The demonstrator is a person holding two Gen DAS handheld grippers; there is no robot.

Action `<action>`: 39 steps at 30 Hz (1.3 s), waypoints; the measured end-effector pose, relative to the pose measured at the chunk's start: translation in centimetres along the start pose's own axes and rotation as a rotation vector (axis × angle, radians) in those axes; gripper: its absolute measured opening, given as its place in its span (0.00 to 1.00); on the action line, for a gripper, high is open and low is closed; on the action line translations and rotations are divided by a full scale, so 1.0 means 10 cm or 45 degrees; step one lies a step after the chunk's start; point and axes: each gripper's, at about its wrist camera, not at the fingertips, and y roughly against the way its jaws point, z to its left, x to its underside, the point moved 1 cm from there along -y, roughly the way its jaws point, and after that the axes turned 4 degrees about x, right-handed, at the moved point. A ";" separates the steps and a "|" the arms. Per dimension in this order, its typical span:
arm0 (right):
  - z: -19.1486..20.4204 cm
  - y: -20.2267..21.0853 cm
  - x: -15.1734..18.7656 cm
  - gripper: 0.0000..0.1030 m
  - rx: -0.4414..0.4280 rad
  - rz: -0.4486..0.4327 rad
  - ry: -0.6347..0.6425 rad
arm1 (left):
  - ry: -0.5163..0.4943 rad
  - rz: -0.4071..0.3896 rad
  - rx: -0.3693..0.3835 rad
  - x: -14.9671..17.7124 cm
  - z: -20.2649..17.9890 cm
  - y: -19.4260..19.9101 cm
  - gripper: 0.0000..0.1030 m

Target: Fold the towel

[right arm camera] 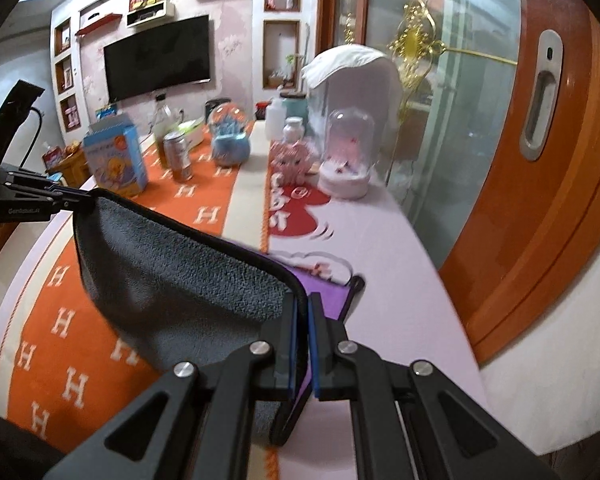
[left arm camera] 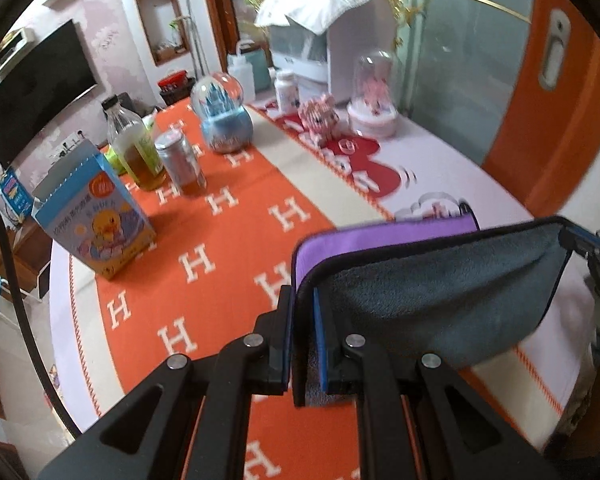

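The towel (left arm camera: 440, 280) is grey on one side and purple on the other, with a black hem. It hangs lifted above the table, stretched between both grippers, with the purple part trailing toward the table behind it. My left gripper (left arm camera: 303, 316) is shut on one towel corner. My right gripper (right arm camera: 303, 320) is shut on the other corner of the towel (right arm camera: 180, 276). The right gripper also shows at the right edge of the left wrist view (left arm camera: 580, 242), and the left gripper at the left edge of the right wrist view (right arm camera: 76, 200).
The table carries an orange H-patterned cloth (left arm camera: 220, 248) and a white cloth with red hearts (left arm camera: 440, 168). Farther back stand a blue carton (left arm camera: 96, 220), an oil bottle (left arm camera: 134, 148), a can (left arm camera: 180, 164), a snow globe (left arm camera: 224, 116), a pink pig (left arm camera: 320, 116), a glass dome (left arm camera: 374, 96) and a covered white appliance (left arm camera: 332, 40). An orange door (right arm camera: 540, 200) is at the right.
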 end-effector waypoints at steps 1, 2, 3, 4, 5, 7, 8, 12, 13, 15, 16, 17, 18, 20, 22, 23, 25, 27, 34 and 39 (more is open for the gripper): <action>-0.01 -0.04 -0.02 0.05 0.017 -0.014 0.005 | 0.014 -0.022 -0.003 -0.03 0.01 -0.03 0.08; -0.02 -0.07 -0.04 0.05 0.031 -0.028 0.009 | 0.030 -0.042 -0.008 -0.06 0.02 -0.07 0.08; -0.02 -0.11 -0.05 0.05 0.041 -0.037 0.011 | 0.048 -0.060 -0.013 -0.09 0.03 -0.11 0.08; -0.02 -0.15 -0.06 0.05 0.053 -0.045 0.014 | 0.062 -0.067 -0.014 -0.10 0.04 -0.16 0.08; -0.02 -0.19 -0.07 0.05 0.068 -0.055 0.020 | 0.081 -0.073 -0.019 -0.12 0.05 -0.21 0.08; -0.02 -0.29 -0.09 0.05 0.097 -0.071 0.039 | 0.109 -0.074 -0.029 -0.14 0.07 -0.33 0.08; -0.01 -0.35 -0.08 0.05 0.118 -0.080 0.055 | 0.127 -0.070 -0.032 -0.15 0.08 -0.41 0.08; 0.01 -0.58 -0.06 0.05 0.155 -0.072 0.095 | 0.195 -0.037 -0.028 -0.16 0.13 -0.68 0.08; 0.00 -0.66 -0.06 0.05 0.158 -0.064 0.098 | 0.210 -0.027 -0.030 -0.17 0.15 -0.74 0.08; -0.02 -0.78 -0.05 0.05 0.150 -0.041 0.095 | 0.240 0.000 -0.034 -0.17 0.18 -0.89 0.08; -0.04 -0.84 -0.05 0.05 0.145 -0.029 0.088 | 0.250 0.008 -0.032 -0.16 0.19 -0.94 0.09; -0.05 -0.90 -0.05 0.06 0.147 -0.021 0.078 | 0.261 0.017 -0.027 -0.16 0.19 -1.00 0.09; -0.06 -0.95 -0.05 0.06 0.148 -0.014 0.068 | 0.275 0.026 -0.026 -0.16 0.20 -1.06 0.10; -0.09 -1.04 -0.04 0.09 0.154 0.002 0.048 | 0.294 0.039 -0.039 -0.15 0.21 -1.14 0.16; -0.11 -1.13 -0.03 0.11 0.162 0.023 0.028 | 0.304 0.058 -0.048 -0.15 0.21 -1.22 0.26; -0.13 -1.17 -0.03 0.12 0.166 0.033 0.015 | 0.305 0.067 -0.051 -0.15 0.21 -1.24 0.28; -0.16 -1.24 -0.03 0.15 0.164 0.053 -0.003 | 0.313 0.081 -0.070 -0.13 0.23 -1.28 0.30; -0.19 -1.28 -0.02 0.20 0.157 0.074 -0.031 | 0.339 0.096 -0.082 -0.10 0.25 -1.29 0.32; -0.22 -1.32 0.00 0.43 0.133 0.122 -0.089 | 0.434 0.132 -0.073 0.03 0.32 -1.20 0.45; -0.17 -1.21 -0.06 0.53 0.114 0.124 -0.125 | 0.421 0.150 -0.108 0.17 0.32 -1.03 0.52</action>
